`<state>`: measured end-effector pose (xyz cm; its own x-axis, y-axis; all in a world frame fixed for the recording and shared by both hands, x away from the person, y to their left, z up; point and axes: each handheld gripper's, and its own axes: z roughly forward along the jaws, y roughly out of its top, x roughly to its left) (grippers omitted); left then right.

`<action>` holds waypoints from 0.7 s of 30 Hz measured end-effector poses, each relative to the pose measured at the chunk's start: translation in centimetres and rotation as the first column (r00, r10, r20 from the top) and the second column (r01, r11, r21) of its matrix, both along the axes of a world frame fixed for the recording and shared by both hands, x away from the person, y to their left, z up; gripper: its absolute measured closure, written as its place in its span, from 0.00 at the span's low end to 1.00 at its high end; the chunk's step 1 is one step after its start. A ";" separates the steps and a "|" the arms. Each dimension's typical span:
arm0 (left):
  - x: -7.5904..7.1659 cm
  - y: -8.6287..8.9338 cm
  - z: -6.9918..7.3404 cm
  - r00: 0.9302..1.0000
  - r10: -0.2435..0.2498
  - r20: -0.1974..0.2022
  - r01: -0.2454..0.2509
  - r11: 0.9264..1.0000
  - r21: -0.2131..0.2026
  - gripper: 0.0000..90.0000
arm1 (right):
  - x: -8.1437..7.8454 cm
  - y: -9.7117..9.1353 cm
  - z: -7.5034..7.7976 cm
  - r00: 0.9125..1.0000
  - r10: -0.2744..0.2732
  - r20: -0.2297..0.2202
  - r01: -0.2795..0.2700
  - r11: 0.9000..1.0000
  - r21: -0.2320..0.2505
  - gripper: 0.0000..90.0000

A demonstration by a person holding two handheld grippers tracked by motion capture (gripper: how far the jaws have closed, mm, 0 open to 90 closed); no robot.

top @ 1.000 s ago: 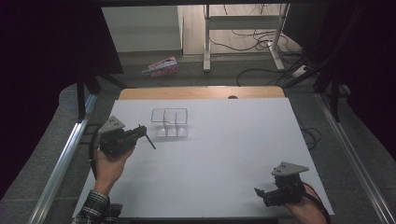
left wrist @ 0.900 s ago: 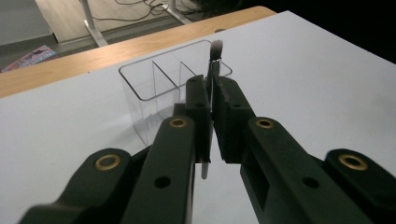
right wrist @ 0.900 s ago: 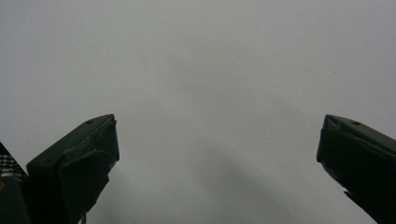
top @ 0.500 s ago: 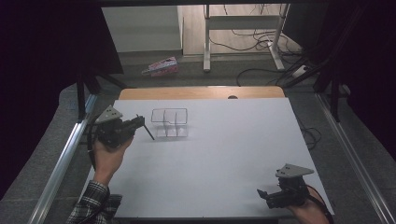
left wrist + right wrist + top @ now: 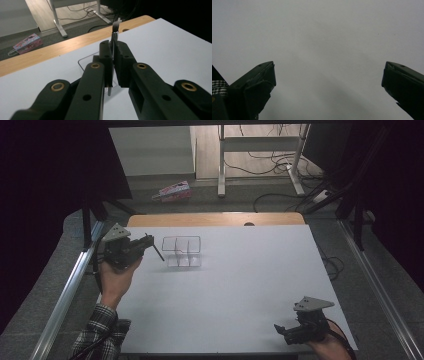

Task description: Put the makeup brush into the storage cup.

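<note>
Left gripper (image 5: 145,242): clamping a slim dark brush (image 5: 114,37), bristle end pointing past the jaws, hovering just beside the clear divided organiser (image 5: 182,252) near the far left of the white table (image 5: 250,285). Right gripper (image 5: 328,75): resting at the near right edge, jaws spread wide, gripping nothing.

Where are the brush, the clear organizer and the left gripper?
brush (image 5: 115,28): left gripper view, on the dark bristle tip above the jaws.
clear organizer (image 5: 181,239): high view, on its far rim.
left gripper (image 5: 148,241): high view, at the jaw tips, shut on the brush.
</note>
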<state>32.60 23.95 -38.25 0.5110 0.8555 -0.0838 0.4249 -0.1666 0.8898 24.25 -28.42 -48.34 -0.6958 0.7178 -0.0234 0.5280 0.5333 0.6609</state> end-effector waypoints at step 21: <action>2.5 -1.0 1.3 0.998 0.035 0.043 -0.036 0.999 0.032 0.95 | 0.0 0.1 -0.2 1.000 0.013 -0.011 -0.013 1.000 -0.007 0.00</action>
